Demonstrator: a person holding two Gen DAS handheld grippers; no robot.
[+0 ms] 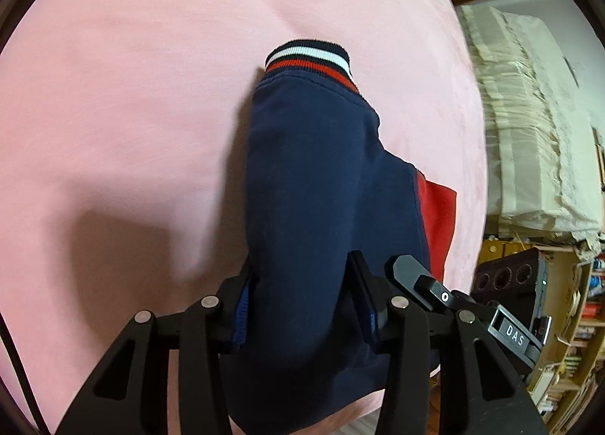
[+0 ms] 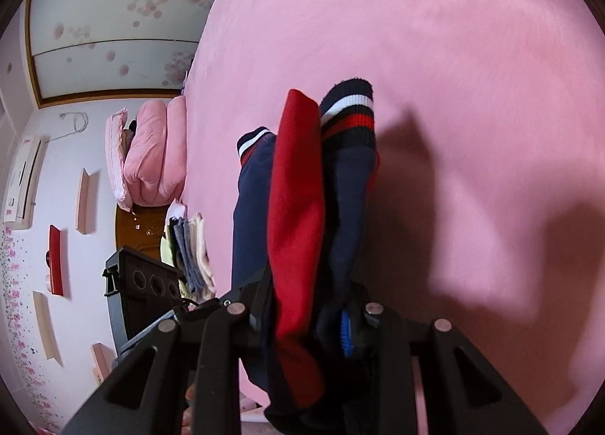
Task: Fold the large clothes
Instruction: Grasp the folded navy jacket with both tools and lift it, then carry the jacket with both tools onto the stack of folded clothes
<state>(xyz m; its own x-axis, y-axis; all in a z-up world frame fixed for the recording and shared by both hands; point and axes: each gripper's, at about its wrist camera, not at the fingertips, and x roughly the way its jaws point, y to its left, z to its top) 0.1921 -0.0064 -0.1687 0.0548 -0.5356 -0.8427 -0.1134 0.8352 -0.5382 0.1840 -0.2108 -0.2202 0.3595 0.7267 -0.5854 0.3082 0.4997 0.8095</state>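
Now both grippers clamp the navy-and-red sweatshirt (image 1: 314,177) above the pink bedspread (image 1: 132,94): the left gripper (image 1: 302,306) pinches navy cloth, its striped cuff (image 1: 306,56) hanging toward the spread, while the right gripper (image 2: 310,317) squeezes bunched red and navy folds.

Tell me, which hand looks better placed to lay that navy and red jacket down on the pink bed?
Probably the left. The left gripper holds one flat layer of the navy and red jacket hanging straight over the pink bed cover. The right gripper clamps a thick bunch of folds, harder to spread.
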